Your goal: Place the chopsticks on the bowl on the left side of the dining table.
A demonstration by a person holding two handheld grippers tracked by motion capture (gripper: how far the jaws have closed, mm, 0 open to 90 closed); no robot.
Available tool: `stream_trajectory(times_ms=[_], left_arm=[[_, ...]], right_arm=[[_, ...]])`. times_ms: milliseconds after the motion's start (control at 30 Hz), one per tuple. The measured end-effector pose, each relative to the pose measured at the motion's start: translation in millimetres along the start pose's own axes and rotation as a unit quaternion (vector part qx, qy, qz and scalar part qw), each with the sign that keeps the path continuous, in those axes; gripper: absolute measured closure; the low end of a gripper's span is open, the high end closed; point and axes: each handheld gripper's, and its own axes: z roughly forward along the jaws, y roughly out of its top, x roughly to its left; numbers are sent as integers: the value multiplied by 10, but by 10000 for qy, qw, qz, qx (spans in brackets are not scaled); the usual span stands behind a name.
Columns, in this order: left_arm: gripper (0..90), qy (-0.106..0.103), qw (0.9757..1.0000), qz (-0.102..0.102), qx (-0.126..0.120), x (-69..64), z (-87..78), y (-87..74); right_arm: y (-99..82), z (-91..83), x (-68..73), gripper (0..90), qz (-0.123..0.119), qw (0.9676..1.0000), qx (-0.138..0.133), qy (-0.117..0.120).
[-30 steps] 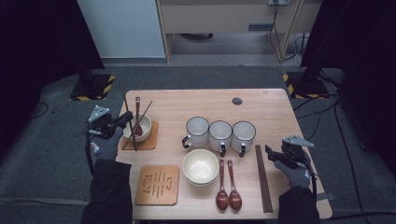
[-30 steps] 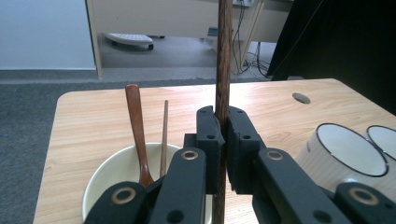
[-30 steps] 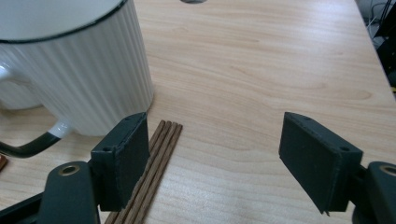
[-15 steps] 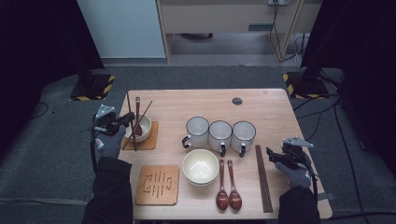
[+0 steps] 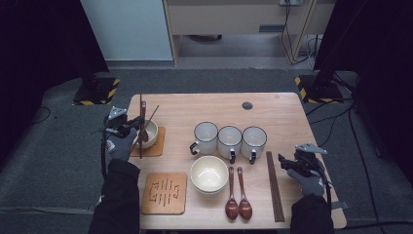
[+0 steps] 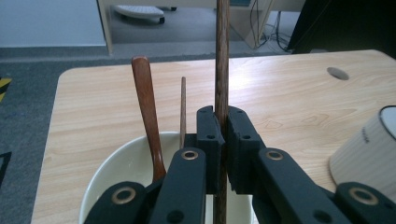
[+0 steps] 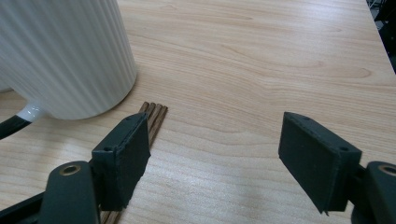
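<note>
Left tongs [image 6: 223, 140] clamped on an upright chopstick [image 6: 222, 56] over the white bowl [image 5: 150, 132] at the surface's [image 5: 272, 114] left edge, right tongs [image 7: 215, 158] wide open and empty beside the chopsticks [image 7: 154, 116] lying near right

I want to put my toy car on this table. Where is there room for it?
The big free patch is the far side of the table, behind the three mugs, with just a small dark disc there. Another bare strip lies right of the chopsticks. It's crowded around the left bowl, where the left gripper pinches a chopstick, and around the middle bowl and spoons.
</note>
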Motion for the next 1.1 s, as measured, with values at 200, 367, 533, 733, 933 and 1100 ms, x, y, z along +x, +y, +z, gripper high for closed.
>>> stream_trajectory(times_ms=[200, 367, 533, 733, 933, 1100], left_arm=[[837, 109, 9998, 31, 186, -25, 131, 11], [837, 145, 9993, 103, 327, -53, 212, 13], [836, 194, 9986, 139, 464, -73, 271, 2], [835, 260, 9976, 158, 629, -55, 304, -6], [834, 305, 9965, 179, 761, -31, 358, -28], [833, 330, 9950, 280, 898, -48, 395, -26]], right_arm=[[1, 18, 8, 248, -16, 10000, 35, 17], [-2, 26, 12, 248, -42, 10000, 45, 34], [-4, 24, 24, 249, -96, 9999, 56, 29], [-3, 31, 27, 249, -109, 9999, 69, 43], [0, 28, 37, 249, -94, 9999, 69, 47], [-1, 32, 38, 249, -111, 9999, 82, 38]])
